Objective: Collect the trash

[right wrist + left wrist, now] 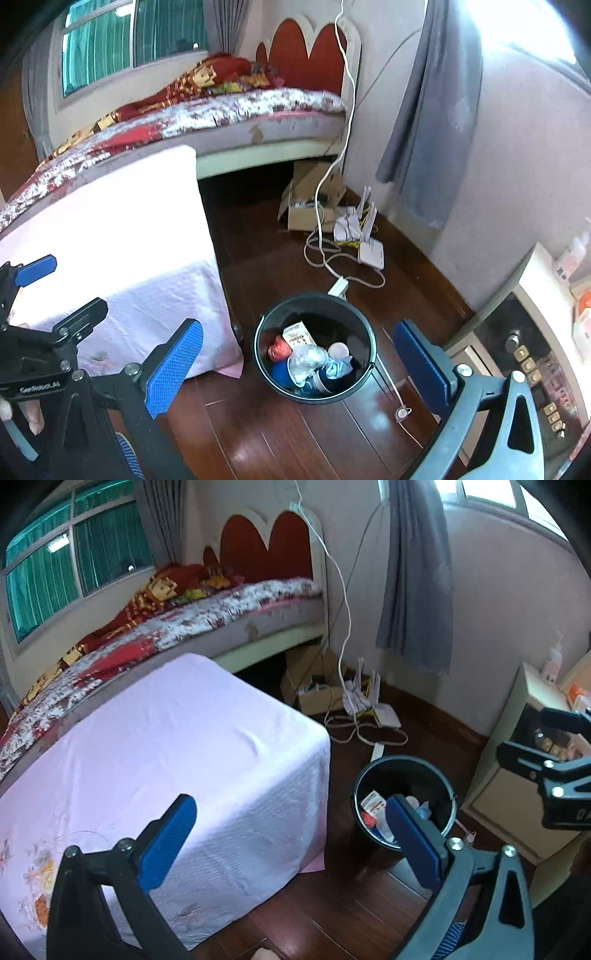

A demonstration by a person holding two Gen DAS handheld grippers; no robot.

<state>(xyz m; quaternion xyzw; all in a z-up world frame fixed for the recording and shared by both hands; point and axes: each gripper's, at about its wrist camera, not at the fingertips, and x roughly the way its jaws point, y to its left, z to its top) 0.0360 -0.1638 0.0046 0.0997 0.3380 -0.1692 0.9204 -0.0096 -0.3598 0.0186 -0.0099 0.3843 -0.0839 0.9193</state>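
Observation:
A black round bin (pixel 266 369) stands on the dark wooden floor, holding a small carton (pixel 299 336), a red crumpled piece (pixel 279 349), a clear plastic bottle (pixel 308 363) and blue scraps. In the left wrist view the same bin (pixel 373 771) sits right of the table. My right gripper (pixel 297 360) hangs open above the bin, nothing between its blue pads. My left gripper (pixel 291 830) is open too, its fingers straddling the table's corner and the bin, empty. The left gripper's frame also shows at the left edge of the right wrist view.
A low table under a pink cloth (pixel 166 746) stands left of the bin. Behind it is a bed (pixel 221 609) with a red headboard. A cardboard box (pixel 306 210), a router (pixel 369 251) and white cables (pixel 325 258) lie by the wall. A cream cabinet (pixel 517 786) stands at right.

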